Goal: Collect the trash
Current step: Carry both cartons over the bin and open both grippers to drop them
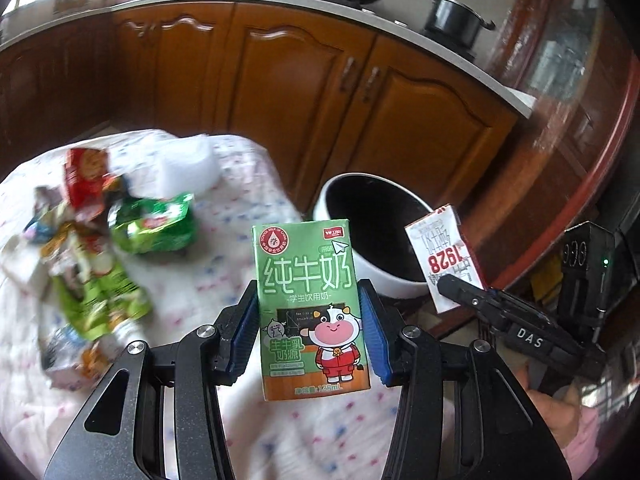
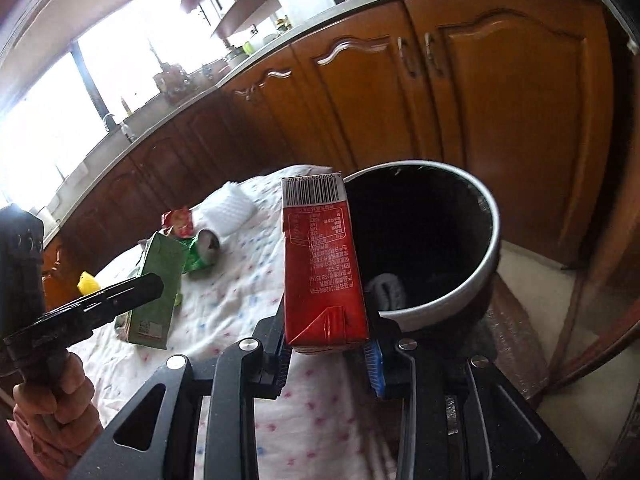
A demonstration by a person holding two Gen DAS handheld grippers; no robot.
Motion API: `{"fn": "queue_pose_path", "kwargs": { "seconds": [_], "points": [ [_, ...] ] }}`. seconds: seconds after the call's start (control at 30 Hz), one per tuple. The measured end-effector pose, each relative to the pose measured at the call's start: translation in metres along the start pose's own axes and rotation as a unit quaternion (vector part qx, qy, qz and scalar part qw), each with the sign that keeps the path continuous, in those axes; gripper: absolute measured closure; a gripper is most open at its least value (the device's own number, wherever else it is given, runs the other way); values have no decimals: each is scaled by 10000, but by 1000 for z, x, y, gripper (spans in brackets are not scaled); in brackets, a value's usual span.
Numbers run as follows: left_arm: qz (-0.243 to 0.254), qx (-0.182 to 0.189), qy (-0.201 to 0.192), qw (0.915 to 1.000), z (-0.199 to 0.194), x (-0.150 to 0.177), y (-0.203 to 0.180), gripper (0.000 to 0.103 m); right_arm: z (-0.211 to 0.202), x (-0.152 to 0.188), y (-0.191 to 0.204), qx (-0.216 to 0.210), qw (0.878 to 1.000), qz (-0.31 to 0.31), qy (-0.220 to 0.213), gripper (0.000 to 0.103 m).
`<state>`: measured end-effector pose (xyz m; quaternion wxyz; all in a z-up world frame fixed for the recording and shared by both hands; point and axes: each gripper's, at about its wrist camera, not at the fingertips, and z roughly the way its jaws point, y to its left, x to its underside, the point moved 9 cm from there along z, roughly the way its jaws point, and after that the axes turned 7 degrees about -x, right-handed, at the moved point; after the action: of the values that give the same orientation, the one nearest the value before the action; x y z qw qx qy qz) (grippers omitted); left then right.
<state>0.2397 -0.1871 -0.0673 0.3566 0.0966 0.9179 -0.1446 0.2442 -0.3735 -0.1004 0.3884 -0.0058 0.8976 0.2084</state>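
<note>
My left gripper (image 1: 308, 312) is shut on a green milk carton (image 1: 310, 308) with a cartoon cow, held upright above the floral tablecloth. My right gripper (image 2: 326, 346) is shut on a red milk carton (image 2: 322, 264), its barcode end up. In the left wrist view that red and white carton (image 1: 442, 258) hangs at the right, next to the rim of the trash bin (image 1: 356, 256). In the right wrist view the green carton (image 2: 158, 280) and the left gripper (image 2: 132, 292) show at the left. The round white bin with a black inside (image 2: 486, 256) stands just beyond the red carton.
Snack wrappers and packets (image 1: 92, 248) lie in a pile on the table's left side, with a white foam sheet (image 1: 184, 168) behind them. Brown kitchen cabinets (image 1: 288, 92) run along the back. A black pot (image 1: 456, 16) sits on the counter. A hand (image 2: 56, 396) grips the left tool.
</note>
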Motion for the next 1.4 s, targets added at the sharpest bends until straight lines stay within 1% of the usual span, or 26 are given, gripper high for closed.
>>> {"fn": "queue_pose_path", "kwargs": {
  "seconds": [0.1,0.33,0.53,0.63,0.93,1.0,1.03,1.07,1.1,1.13,1.2,1.3,1.4],
  "points": [
    [144,80,46,9999,11,-11,-16,57,-1,-9,-10,165,9999,-7,-19,72],
    [431,275,240,9984,41,-32,-51,57,4,-27,-31,375,9993,10,52,72],
    [588,311,400,9970,70,-44,-72,57,10,-33,-47,506,9986,12,142,72],
    [683,246,461,9963,85,-50,-81,57,14,-34,-55,554,9982,19,222,72],
    [710,190,696,9949,116,-53,-92,57,30,-40,-72,614,9973,10,411,71],
    [708,185,762,9944,121,-53,-93,56,32,-40,-75,587,9973,57,441,68],
    [713,189,811,9940,123,-51,-92,56,36,-43,-80,573,9973,97,450,62],
    [714,193,864,9935,126,-50,-93,54,37,-44,-82,517,9976,148,446,59],
    [709,197,916,9931,127,-48,-93,51,36,-44,-83,493,9977,183,420,52],
    [695,205,915,9932,127,-48,-93,45,36,-45,-83,507,9977,202,398,46],
    [662,219,882,9937,125,-48,-92,32,32,-44,-83,458,9981,271,313,46],
    [592,239,828,9945,121,-46,-87,30,25,-42,-80,408,9983,370,181,41],
    [432,237,766,9958,111,-42,-77,29,17,-38,-69,256,9986,472,-28,30]
  ]
}}
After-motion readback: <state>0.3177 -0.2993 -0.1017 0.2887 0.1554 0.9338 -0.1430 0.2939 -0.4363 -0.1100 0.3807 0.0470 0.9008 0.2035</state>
